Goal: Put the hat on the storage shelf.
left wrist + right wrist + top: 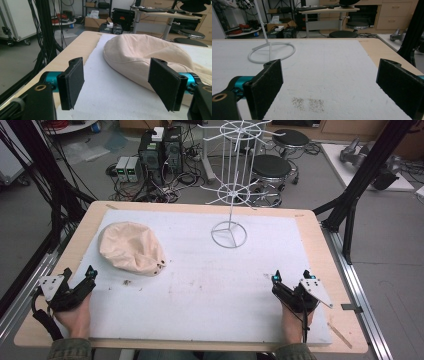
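Observation:
A crumpled beige cloth cap [131, 247] lies on the white mat [200, 280] at the left, and it also appears in the left gripper view as the cap [142, 52] just beyond the jaws. My left gripper [79, 272] rests near the table's front left corner, a short way in front of the cap, open with nothing between its pads [72, 82]. A white wire rack stand [231, 185] rises from a ring base at the back middle; the base ring [272, 51] lies ahead and left of my right gripper [291, 275], which is open and empty at the front right.
The mat covers a wooden table [320, 240] with bare wood along its edges. Small dark stains [308, 103] mark the mat just ahead of the right jaws. Black frame posts [360, 175] stand at both sides; stools and computers sit on the floor beyond.

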